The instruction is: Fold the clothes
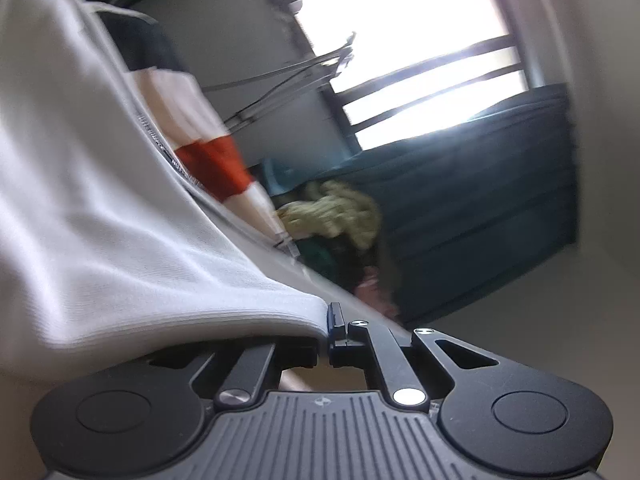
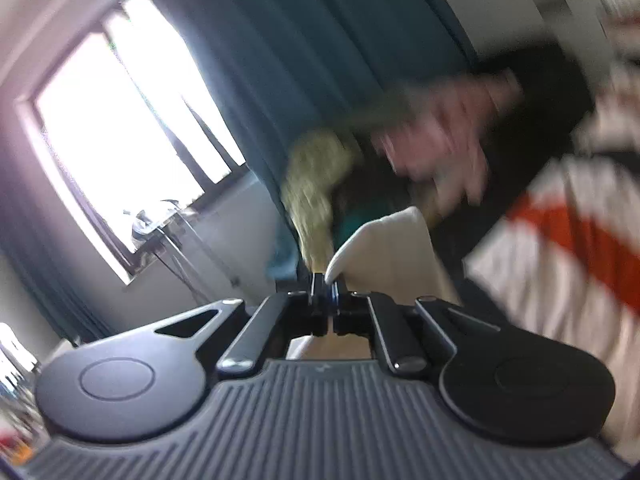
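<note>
White garment (image 1: 100, 200) with orange band, hem clamped in left claw (image 1: 325, 326), corner in right claw (image 2: 327, 286).

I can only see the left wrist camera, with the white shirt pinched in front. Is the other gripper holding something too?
Observer: Yes. The right gripper is shut on a corner of pale cloth.
Operator: Where's the stripy bit from there?
Observer: The red-striped shirt hangs, blurred, to the right of that gripper.
Operator: What's past the cloth?
Observer: A yellow-green garment, just above the fingertips in that picture.
</note>
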The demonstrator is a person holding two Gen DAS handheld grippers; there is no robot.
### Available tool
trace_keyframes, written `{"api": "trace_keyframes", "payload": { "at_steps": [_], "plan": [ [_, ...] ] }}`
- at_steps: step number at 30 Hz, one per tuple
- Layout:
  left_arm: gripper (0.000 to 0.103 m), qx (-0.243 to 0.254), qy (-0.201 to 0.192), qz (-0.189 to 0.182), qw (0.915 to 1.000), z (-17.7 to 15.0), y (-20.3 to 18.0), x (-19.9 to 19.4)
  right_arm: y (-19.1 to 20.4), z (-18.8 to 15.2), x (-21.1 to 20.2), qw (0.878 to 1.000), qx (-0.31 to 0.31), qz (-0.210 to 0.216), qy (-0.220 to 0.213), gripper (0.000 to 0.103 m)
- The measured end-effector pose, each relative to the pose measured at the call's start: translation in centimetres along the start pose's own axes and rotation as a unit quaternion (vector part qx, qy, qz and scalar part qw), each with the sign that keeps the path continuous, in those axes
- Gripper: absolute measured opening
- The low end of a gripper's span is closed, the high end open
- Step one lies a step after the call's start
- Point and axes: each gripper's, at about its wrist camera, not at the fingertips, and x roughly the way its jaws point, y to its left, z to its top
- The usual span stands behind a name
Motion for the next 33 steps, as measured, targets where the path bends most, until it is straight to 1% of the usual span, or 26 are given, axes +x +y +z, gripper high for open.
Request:
{"api": "trace_keyframes", "payload": {
  "at_steps": [1,3,4,5,6,8,9,10,12,15,16,17,19,20,21,22,24,25,28,30,31,32,33],
  "plan": [
    [0.005,0.004,-0.001,0.001,1.0000,-0.2,-0.1,0.0,0.1,-0.5,-0.4,1.000,-0.022,-0.003,-0.016,0.005],
    [0.005,0.015,0.008,0.023,0.9996,-0.8,-0.1,0.3,-2.9,-3.2,-0.9,1.000,-0.004,-0.015,-0.010,0.005],
    [0.005,0.019,0.016,0.039,0.9990,-1.2,0.1,0.5,-4.4,-4.6,-1.1,1.000,0.005,-0.021,-0.007,0.005],
    [0.005,0.023,0.032,0.067,0.9970,-1.7,0.4,1.0,-5.9,-6.0,-1.3,1.000,0.014,-0.027,-0.002,0.005],
    [0.005,0.026,0.048,0.097,0.9938,-2.2,0.8,1.5,-7.9,-7.7,-1.2,0.999,0.029,-0.040,0.013,0.005],
    [0.005,0.037,0.089,0.159,0.9826,-3.5,1.4,2.4,-12.5,-11.8,-0.7,0.992,0.072,-0.077,0.072,0.006],
    [0.005,0.042,0.101,0.182,0.9771,-4.4,1.7,2.6,-14.8,-13.7,-0.3,0.983,0.104,-0.098,0.114,0.006],
    [0.005,0.044,0.102,0.197,0.9741,-5.0,1.8,2.7,-16.8,-14.5,0.5,0.974,0.130,-0.105,0.155,0.006],
    [0.005,0.053,0.091,0.206,0.9730,-5.8,1.6,2.5,-18.3,-14.6,0.4,0.972,0.154,-0.080,0.161,0.006],
    [0.006,0.081,0.081,0.215,0.9698,-6.2,0.6,2.6,-17.8,-13.4,0.5,0.977,0.144,-0.057,0.144,0.011],
    [0.006,0.081,0.079,0.217,0.9696,-6.3,0.5,2.5,-17.8,-13.5,0.7,0.978,0.144,-0.055,0.141,0.016],
    [0.008,0.080,0.077,0.218,0.9696,-6.5,0.5,2.5,-17.9,-13.7,1.0,0.977,0.149,-0.056,0.142,0.028],
    [0.015,0.075,0.074,0.215,0.9709,-6.7,0.4,2.3,-18.3,-14.2,1.2,0.976,0.162,-0.048,0.139,0.041],
    [0.020,0.070,0.073,0.212,0.9720,-6.9,0.3,2.2,-18.5,-14.3,1.0,0.976,0.168,-0.042,0.134,0.044],
    [0.024,0.063,0.070,0.206,0.9739,-6.7,0.7,2.1,-18.7,-14.5,0.9,0.975,0.175,-0.037,0.129,0.044],
    [0.031,0.060,0.067,0.201,0.9754,-6.7,0.7,2.2,-18.6,-14.4,1.2,0.974,0.184,-0.041,0.123,0.045],
    [0.037,0.060,0.060,0.197,0.9767,-6.6,0.4,2.1,-18.6,-14.3,1.9,0.973,0.193,-0.050,0.113,0.045],
    [0.042,0.062,0.057,0.196,0.9769,-6.7,0.3,2.1,-18.6,-14.3,2.4,0.974,0.193,-0.056,0.110,0.045],
    [0.052,0.072,0.055,0.192,0.9773,-6.9,-0.1,2.2,-18.8,-14.4,4.0,0.976,0.174,-0.077,0.105,0.044],
    [0.055,0.081,0.054,0.191,0.9768,-7.2,-0.5,2.5,-19.2,-14.4,4.5,0.976,0.173,-0.086,0.099,0.043],
    [0.057,0.086,0.054,0.191,0.9762,-7.3,-0.6,2.6,-19.1,-14.2,4.5,0.977,0.167,-0.092,0.095,0.039],
    [0.058,0.092,0.054,0.192,0.9756,-7.4,-0.8,2.7,-19.1,-13.9,4.5,0.978,0.161,-0.097,0.092,0.021],
    [0.058,0.097,0.054,0.194,0.9748,-7.5,-0.9,2.8,-19.1,-13.6,4.4,0.979,0.154,-0.103,0.088,0.014]
  ]
}}
